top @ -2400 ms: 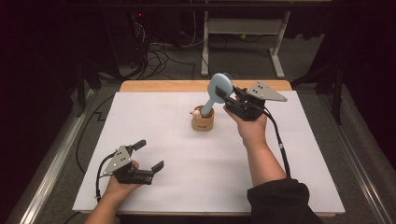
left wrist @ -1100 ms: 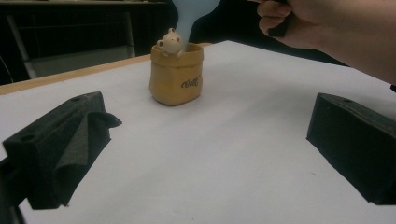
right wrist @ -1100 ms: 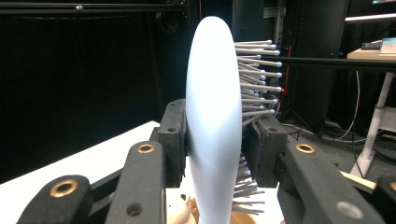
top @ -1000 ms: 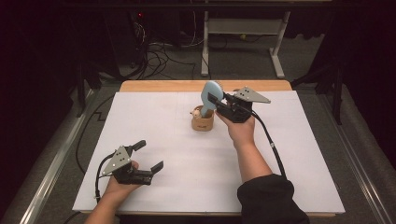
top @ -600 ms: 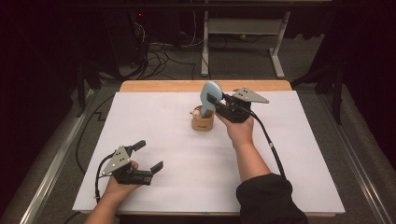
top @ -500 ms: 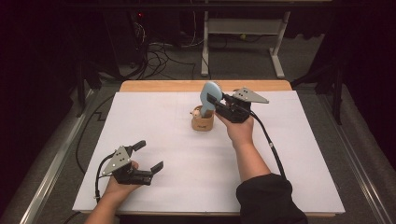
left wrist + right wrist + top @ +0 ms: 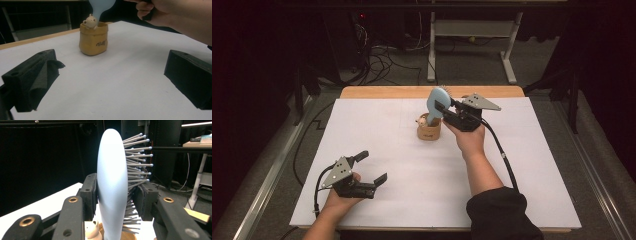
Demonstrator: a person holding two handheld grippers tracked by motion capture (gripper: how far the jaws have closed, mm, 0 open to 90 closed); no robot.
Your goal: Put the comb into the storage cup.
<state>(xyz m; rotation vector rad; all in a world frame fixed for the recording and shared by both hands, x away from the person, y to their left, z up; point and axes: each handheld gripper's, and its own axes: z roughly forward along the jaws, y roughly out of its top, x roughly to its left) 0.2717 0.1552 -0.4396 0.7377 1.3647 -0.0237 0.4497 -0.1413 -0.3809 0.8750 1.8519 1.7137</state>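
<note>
Near the far middle of the white tabletop (image 7: 532,165) stands a tan cup (image 7: 429,132) with a small figurine (image 7: 90,20) at its rim. Pale blue hairbrush (image 7: 112,185) stands handle-down in the cup, bristles sideways. Right claw (image 7: 443,108) brackets the brush head, jaws just opening, pads appear barely clear. Left claw (image 7: 373,167) open, empty, near front-left edge, well apart from the cup

pale blue hairbrush (image 7: 437,101), tan cup (image 7: 429,132), white table (image 7: 412,170)
</note>
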